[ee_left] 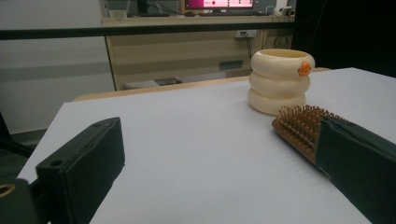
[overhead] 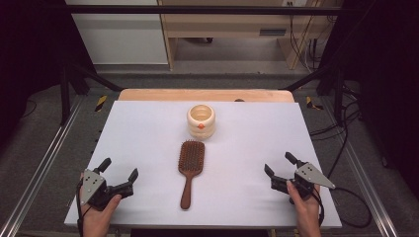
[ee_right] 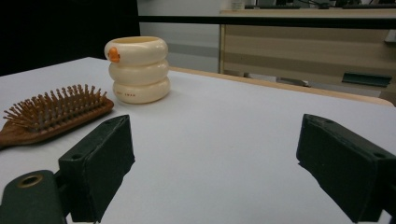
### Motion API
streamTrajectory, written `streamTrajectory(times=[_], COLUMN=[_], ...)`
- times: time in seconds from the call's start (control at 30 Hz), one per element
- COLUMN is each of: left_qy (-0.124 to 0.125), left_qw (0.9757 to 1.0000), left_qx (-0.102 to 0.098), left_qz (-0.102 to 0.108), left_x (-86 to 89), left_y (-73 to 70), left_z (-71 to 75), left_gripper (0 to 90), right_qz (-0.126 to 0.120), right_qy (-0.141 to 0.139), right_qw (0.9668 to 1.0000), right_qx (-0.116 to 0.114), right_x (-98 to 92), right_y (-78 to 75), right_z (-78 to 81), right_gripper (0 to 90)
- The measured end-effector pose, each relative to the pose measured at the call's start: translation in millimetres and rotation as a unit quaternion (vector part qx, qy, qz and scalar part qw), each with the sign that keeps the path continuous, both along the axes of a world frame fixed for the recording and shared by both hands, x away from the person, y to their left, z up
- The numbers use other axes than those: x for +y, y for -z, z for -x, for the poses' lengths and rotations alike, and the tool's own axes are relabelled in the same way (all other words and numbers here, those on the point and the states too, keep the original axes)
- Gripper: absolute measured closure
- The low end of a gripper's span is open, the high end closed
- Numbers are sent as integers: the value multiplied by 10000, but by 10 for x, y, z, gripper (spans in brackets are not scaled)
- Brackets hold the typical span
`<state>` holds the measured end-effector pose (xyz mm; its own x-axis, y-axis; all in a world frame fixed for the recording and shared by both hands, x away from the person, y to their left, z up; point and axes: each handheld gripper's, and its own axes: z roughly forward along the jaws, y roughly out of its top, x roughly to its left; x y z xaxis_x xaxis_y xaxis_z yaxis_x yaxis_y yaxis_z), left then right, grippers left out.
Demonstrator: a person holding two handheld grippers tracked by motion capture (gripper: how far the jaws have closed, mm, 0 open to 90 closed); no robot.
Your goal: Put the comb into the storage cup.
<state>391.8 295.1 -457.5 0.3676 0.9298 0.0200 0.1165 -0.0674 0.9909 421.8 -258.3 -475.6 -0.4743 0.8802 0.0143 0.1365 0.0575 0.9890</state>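
Observation:
A brown wooden paddle hairbrush (overhead: 189, 168) lies bristles up at the middle of the white table (overhead: 148, 128), handle toward the person. Behind it stands a cream ringed cup (overhead: 201, 121) with a small orange mark. My left gripper (overhead: 118, 170) rests open near the front left edge, held in a hand, with nothing between its jaws. At the front right my right gripper (overhead: 279, 164) is open too, jaws bare. The left gripper view has the hairbrush (ee_left: 299, 126) and cup (ee_left: 279, 80) at its right. In the right gripper view the hairbrush (ee_right: 51, 114) and cup (ee_right: 138, 69) sit at the left.
A wooden strip (overhead: 205, 95) edges the far side of the table. Black frame bars (overhead: 74, 74) and cables (overhead: 346, 148) flank it on the floor. Wooden furniture (overhead: 237, 29) stands beyond. Bare white surface lies between each gripper and the brush.

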Motion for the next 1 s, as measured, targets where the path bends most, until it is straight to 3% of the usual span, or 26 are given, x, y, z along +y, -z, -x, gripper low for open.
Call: streamTrajectory(times=[0.23, 0.33, 0.5, 0.9, 1.0], left_qy=[96, 110, 246, 779, 998], left_qw=[9999, 9997, 9994, 9967, 9946], left_qx=[63, 144, 142, 214, 257], left_qz=[18, 159, 179, 48, -123], left_x=[-116, -188, -310, -702, -839], left_y=[-19, -27, -50, -156, -188], left_z=[23, 35, 86, 133, 69], left_gripper=[21, 29, 39, 49, 46], right_qz=[53, 94, 84, 81, 139], right_qy=[-5, -6, -8, -21, -9], right_qw=[10000, 9999, 10000, 10000, 9999], right_qx=[35, 54, 47, 31, 72], right_x=[1, -2, 5, 13, 20], right_y=[2, 5, 1, -3, 11], right_z=[0, 0, -1, -9, -19], right_gripper=[109, 109, 109, 109, 105])
